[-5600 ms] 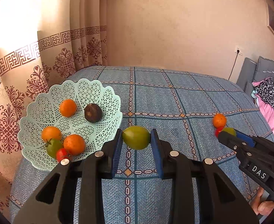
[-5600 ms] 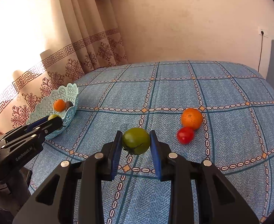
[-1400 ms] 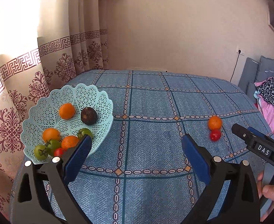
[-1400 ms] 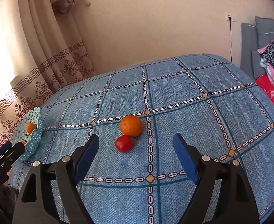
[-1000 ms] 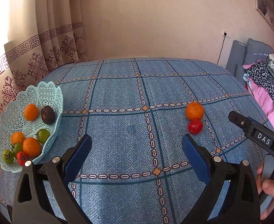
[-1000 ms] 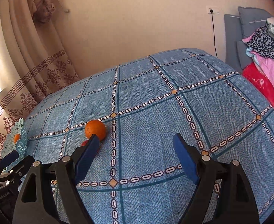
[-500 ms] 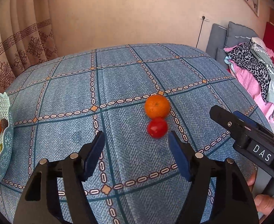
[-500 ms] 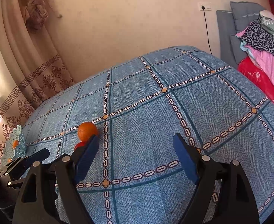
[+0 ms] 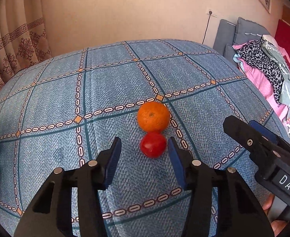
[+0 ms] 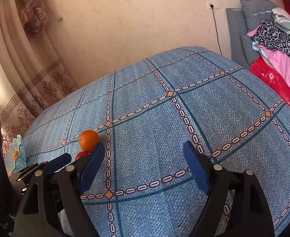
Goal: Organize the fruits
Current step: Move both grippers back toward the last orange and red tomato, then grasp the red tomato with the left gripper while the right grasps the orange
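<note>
Left wrist cam: looks forward along left gripper (image 9: 144, 159), angled down at blue tablecloth (image 9: 109, 90), close to red tomato (image 9: 153, 144) and orange (image 9: 153, 116). Right wrist cam: rides right gripper (image 10: 143, 163), further right, faces wall. Shared: orange (image 10: 89, 140), tomato (image 10: 81, 154), tablecloth (image 10: 214, 106), basket (image 10: 18, 156) at left edge.

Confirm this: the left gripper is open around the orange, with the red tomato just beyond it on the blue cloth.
Not quite. The left wrist view shows the open left gripper around the red tomato; the orange is the one just beyond, on the blue cloth.
</note>
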The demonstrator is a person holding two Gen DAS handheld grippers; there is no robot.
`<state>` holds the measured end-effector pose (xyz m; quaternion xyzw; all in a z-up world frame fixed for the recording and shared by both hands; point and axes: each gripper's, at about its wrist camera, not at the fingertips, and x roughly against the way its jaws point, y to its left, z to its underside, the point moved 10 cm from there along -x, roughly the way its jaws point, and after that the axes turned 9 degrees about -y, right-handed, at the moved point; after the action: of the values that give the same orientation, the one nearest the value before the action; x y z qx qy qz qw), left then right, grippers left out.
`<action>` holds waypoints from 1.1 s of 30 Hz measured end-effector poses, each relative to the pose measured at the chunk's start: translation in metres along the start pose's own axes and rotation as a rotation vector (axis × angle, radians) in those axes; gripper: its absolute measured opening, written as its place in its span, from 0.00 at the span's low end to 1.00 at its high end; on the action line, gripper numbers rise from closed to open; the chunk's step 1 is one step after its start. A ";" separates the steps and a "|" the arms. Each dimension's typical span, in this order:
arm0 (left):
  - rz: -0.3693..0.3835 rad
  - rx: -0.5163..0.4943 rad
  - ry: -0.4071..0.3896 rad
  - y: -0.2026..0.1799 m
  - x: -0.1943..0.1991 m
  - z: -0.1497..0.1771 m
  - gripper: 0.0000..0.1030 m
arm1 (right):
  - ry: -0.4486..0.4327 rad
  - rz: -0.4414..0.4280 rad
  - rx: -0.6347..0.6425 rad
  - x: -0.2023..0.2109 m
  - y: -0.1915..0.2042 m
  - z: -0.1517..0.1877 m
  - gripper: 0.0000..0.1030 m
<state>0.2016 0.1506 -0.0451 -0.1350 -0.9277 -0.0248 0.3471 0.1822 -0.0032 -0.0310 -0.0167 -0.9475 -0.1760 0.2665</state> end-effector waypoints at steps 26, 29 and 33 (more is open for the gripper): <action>-0.174 0.138 -0.096 0.095 0.062 0.005 0.28 | 0.078 -0.108 0.169 -0.027 0.072 0.017 0.78; -0.187 0.138 -0.106 0.100 0.068 0.006 0.28 | 0.096 -0.111 0.199 -0.036 0.083 0.021 0.77; -0.204 0.133 -0.119 0.105 0.073 0.007 0.28 | 0.110 -0.112 0.226 -0.047 0.094 0.023 0.70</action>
<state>0.1724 0.2694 -0.0082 -0.0178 -0.9551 0.0096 0.2955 0.2227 0.0958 -0.0430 0.0761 -0.9446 -0.0836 0.3082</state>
